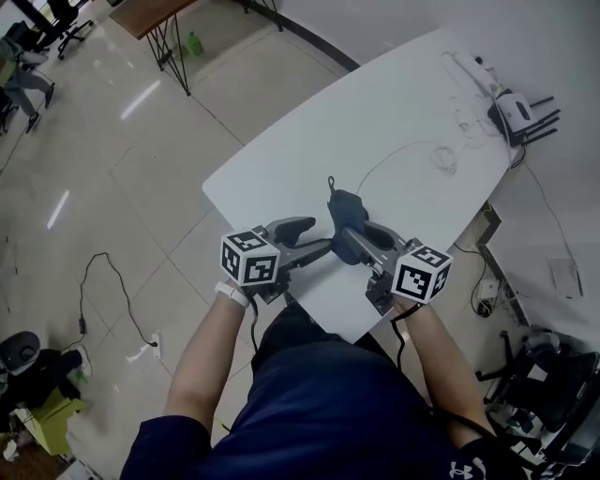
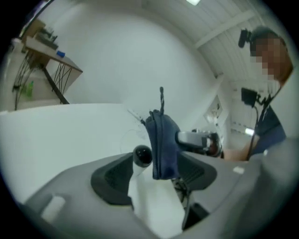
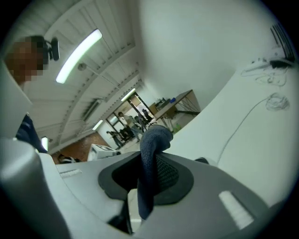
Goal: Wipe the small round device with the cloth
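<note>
Both grippers hover over the near edge of the white table. My right gripper is shut on a dark blue cloth, which bunches above its jaws and hangs below them. In the left gripper view the small round device, white with a black domed end, sits between the jaws of my left gripper, against the left pad. The cloth hangs right beside the device and touches it. The right gripper's finger shows behind the cloth.
A white router with black antennas and thin cables lie at the table's far right. A wooden table on black legs stands far off on the tiled floor, and a cord trails on the floor at left.
</note>
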### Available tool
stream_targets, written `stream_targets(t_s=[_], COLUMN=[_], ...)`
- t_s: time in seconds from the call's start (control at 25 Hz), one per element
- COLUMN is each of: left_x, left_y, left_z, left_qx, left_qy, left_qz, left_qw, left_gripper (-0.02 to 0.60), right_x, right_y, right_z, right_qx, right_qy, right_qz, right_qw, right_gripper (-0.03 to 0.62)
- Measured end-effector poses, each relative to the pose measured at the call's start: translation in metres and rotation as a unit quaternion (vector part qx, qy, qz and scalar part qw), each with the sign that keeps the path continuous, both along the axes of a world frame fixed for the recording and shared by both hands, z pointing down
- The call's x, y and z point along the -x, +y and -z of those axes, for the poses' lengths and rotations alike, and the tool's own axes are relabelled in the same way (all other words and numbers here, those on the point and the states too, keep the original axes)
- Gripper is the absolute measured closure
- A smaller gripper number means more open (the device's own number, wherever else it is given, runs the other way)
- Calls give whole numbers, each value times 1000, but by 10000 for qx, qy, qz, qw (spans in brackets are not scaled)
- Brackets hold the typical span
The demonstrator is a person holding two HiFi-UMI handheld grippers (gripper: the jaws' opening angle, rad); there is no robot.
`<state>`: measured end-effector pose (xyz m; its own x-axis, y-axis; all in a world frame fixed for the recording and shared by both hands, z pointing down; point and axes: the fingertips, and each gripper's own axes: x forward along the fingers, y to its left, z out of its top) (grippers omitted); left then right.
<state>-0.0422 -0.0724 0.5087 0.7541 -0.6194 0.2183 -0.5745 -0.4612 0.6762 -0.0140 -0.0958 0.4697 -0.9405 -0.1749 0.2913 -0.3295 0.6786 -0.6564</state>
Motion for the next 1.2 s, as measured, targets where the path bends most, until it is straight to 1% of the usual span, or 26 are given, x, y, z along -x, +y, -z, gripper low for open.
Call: stream_targets(t_s=[0.08,0.16,0.2,0.24,0.28,0.36,0.4,0.44,0.48,0.52,0.56,0.64,0.72,0.8,0.84,0.88,0.92,0.96,1.0,1.08,1.12,1.16,1.2], left_x=[-3,-7,-10,-14,-19,-30,-33,-34,-34,-33,-32,-31,-27,-13,-3,9,20,28,33,33,29,24,19], left_y=[4,10,13,15,18,22,24,25,25,26,27,26,22,16,11,4,-3,-9,-14,-22,-26,-30,-34], left_z=[21,44,55,64,71,81,82,83,82,80,77,67,51,35,25,13,-1,-17,-33,-60,-70,-77,-83], left_qx=[-67,-168,-209,-235,-254,-315,-357,-392,-409,-401,-374,-301,-212,-53,76,239,433,645,857,1207,1328,1436,1562], left_qy=[799,1544,1807,1953,2009,2075,2122,2170,2210,2228,2212,2084,1827,1516,1349,1128,818,408,-70,-960,-1245,-1398,-1450], left_qz=[-118,-362,-506,-662,-823,-1073,-1124,-1124,-1085,-1026,-958,-778,-486,-27,266,557,785,897,875,549,341,156,20], left_qw=[9967,9872,9820,9782,9758,9718,9701,9689,9684,9686,9698,9745,9817,9884,9905,9918,9926,9930,9924,9865,9827,9796,9770], left_gripper=[235,196,183,178,176,183,215,282,364,428,465,486,494,495,495,495,495,495,495,494,494,494,494], right_x=[4,5,5,5,4,3,3,4,4,5,5,5,2,-9,-18,-28,-40,-50,-60,-70,-71,-71,-71], right_y=[11,21,24,26,27,29,30,32,34,34,34,31,24,10,0,-10,-20,-29,-36,-43,-43,-43,-41], right_z=[20,39,46,53,57,58,54,50,45,40,36,27,17,10,7,4,-1,-6,-12,-25,-31,-37,-45], right_qx=[402,741,857,952,1037,1158,1176,1173,1161,1144,1119,1046,1001,1009,1023,1045,1076,1103,1103,1031,996,988,1008], right_qy=[-680,-1303,-1552,-1754,-1902,-1984,-1921,-1824,-1727,-1646,-1574,-1407,-1261,-1225,-1235,-1247,-1247,-1217,-1137,-853,-684,-515,-345], right_qz=[405,832,1029,1192,1313,1444,1476,1490,1476,1425,1343,1117,735,163,-154,-462,-740,-975,-1161,-1382,-1433,-1469,-1509], right_qw=[9961,9852,9788,9726,9674,9625,9630,9648,9669,9693,9719,9781,9842,9872,9869,9856,9836,9816,9805,9813,9823,9829,9828], right_gripper=[520,520,520,520,520,520,520,520,520,520,520,514,487,450,451,451,451,451,451,451,451,451,451])
